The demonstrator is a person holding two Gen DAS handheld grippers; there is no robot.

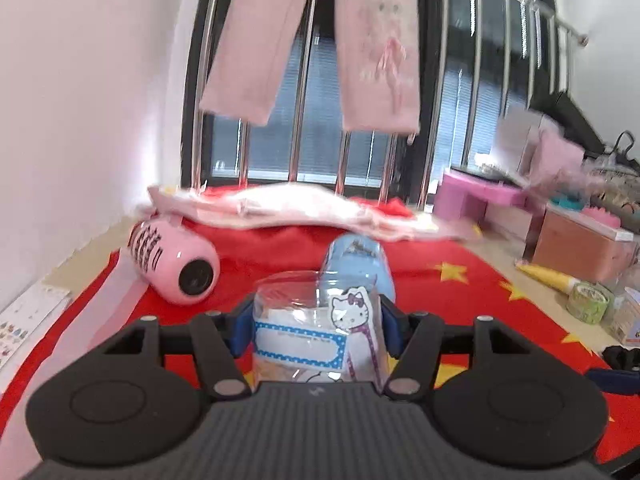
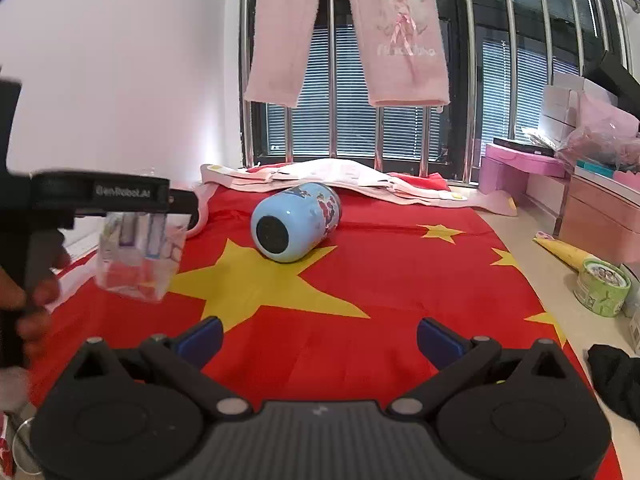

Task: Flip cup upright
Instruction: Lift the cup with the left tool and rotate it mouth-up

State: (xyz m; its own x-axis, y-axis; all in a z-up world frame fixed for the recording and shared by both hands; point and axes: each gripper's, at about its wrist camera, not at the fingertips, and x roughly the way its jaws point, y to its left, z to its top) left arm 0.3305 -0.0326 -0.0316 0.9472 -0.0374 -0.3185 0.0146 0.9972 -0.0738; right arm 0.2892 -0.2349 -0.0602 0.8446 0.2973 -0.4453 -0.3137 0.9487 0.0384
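My left gripper (image 1: 316,328) is shut on a clear plastic cup (image 1: 316,332) with a Hello Kitty sticker and a blue label, held above the red flag cloth (image 1: 460,300). In the right wrist view the same cup (image 2: 140,256) hangs under the left gripper (image 2: 136,216) at the left, above the cloth. A blue cup (image 2: 296,222) lies on its side mid-cloth, base toward me; it also shows behind the clear cup in the left wrist view (image 1: 358,264). A pink cup (image 1: 176,264) lies on its side at the left. My right gripper (image 2: 318,338) is open and empty, short of the blue cup.
A folded white-pink cloth (image 2: 320,180) lies at the cloth's far edge below hanging pink trousers (image 2: 348,32) and window bars. Pink boxes and drawers (image 2: 600,208), a yellow cone (image 2: 568,254) and a green tape roll (image 2: 602,288) stand on the floor at the right.
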